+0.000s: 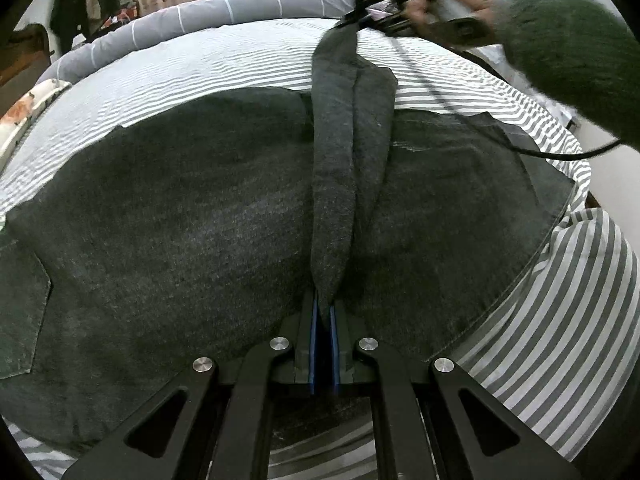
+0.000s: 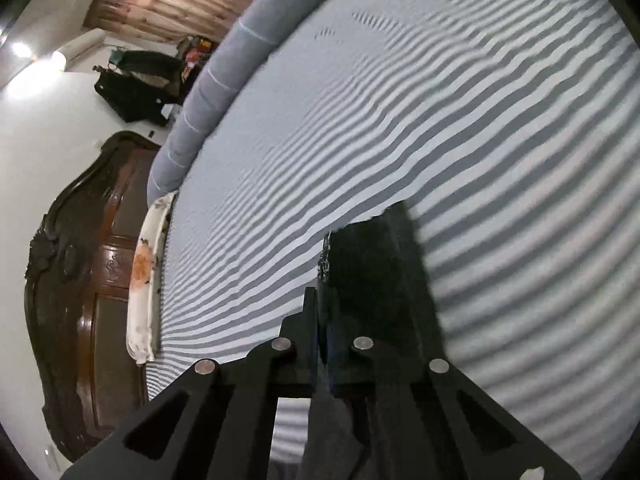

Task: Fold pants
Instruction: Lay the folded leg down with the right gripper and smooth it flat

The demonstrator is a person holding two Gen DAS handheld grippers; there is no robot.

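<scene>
Dark grey pants (image 1: 180, 220) lie spread across the striped bed. A raised ridge of the fabric (image 1: 336, 184) is stretched in a line from my left gripper (image 1: 325, 308), which is shut on its near end, up to my right gripper (image 1: 360, 16), held by a hand in a green fuzzy sleeve at the top right. In the right wrist view my right gripper (image 2: 320, 304) is shut on a dark flap of the pants (image 2: 372, 272), which sticks up between and beyond the fingers above the bed.
The grey-and-white striped sheet (image 1: 560, 320) covers the bed, with a grey bolster (image 1: 192, 16) along its far edge. A dark wooden headboard (image 2: 80, 272) and a floral pillow (image 2: 144, 280) stand at the left side. A black cable (image 1: 560, 155) trails from the right hand.
</scene>
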